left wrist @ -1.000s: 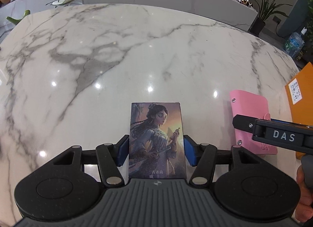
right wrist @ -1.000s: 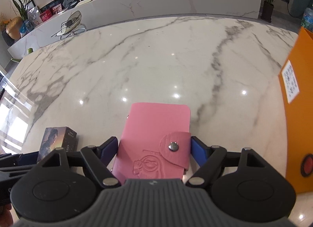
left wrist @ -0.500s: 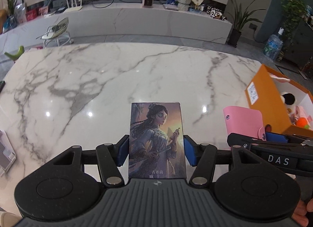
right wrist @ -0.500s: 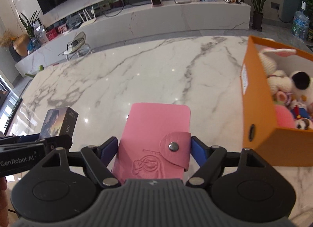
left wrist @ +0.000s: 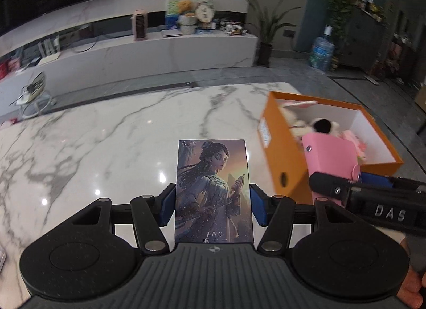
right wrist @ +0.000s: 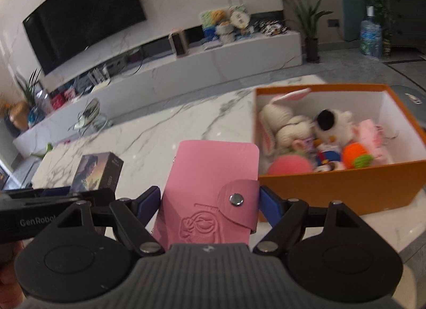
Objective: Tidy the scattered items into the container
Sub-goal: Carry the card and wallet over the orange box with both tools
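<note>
Marble counter [left wrist: 111,149]: a second back it filled both views with each item lying flat on it; now it sits well below, and the room beyond shows. Both hands have lifted and swung toward the counter's right edge.

Orange box [right wrist: 338,189]: a second ago only its side wall showed at the edge of each view; now the open top faces both cameras. Plush toys [right wrist: 306,133] already cover most of its floor. Box stands at the right edge of the counter.

Right gripper [right wrist: 210,202]: fingers clamped on the sides of the pink card wallet [right wrist: 213,189], snap flap up, carried off the counter. In the left view the wallet already overlaps the box's near rim.

Left gripper [left wrist: 213,207]: fingers clamped on the illustrated card box [left wrist: 213,191], portrait face up, also airborne, trailing farther from the orange box.

Judgement: pick-up is finished for both items; transport is under way. Wallet likely goes in first. Remaining: position over the opening, release onto the toys.
</note>
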### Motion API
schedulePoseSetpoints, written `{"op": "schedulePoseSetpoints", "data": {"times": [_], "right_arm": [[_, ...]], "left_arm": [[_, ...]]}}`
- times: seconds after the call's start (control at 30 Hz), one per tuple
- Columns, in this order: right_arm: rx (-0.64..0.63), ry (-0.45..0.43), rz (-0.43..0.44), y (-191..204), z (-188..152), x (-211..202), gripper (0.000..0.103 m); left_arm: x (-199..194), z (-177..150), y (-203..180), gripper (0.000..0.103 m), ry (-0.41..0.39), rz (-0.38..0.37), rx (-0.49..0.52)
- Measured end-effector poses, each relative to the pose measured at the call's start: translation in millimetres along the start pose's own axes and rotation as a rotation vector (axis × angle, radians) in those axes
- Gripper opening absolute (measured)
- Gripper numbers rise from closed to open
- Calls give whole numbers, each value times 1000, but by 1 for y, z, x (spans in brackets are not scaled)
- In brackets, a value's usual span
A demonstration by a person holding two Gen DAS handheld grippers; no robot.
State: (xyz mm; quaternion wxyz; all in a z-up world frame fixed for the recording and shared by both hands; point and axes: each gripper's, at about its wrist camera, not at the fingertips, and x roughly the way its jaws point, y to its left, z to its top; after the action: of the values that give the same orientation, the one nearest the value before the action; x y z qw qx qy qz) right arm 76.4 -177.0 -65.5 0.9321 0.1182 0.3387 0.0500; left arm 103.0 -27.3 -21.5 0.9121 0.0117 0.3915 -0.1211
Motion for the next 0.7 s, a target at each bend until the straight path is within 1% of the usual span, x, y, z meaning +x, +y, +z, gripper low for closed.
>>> {"op": "schedulePoseSetpoints", "data": {"times": [0.2, 0.3, 0.4, 0.5, 0.7], "right_arm": [[88, -97, -86, -55, 5, -41, 81], [118, -129, -144, -79, 5, -55, 81], [157, -142, -176, -101, 3, -63, 81], [178, -146, -197, -119, 2, -66, 81], [201, -142, -197, -145, 6, -57, 81]], "left_arm": [[13, 12, -47, 67, -4, -73, 71], [26, 20, -68, 67, 7, -109, 91], [36, 28, -88, 67, 5, -135, 115], [44, 34, -105, 67, 2, -144, 137], [64, 43, -123, 66, 15, -151, 130]]}}
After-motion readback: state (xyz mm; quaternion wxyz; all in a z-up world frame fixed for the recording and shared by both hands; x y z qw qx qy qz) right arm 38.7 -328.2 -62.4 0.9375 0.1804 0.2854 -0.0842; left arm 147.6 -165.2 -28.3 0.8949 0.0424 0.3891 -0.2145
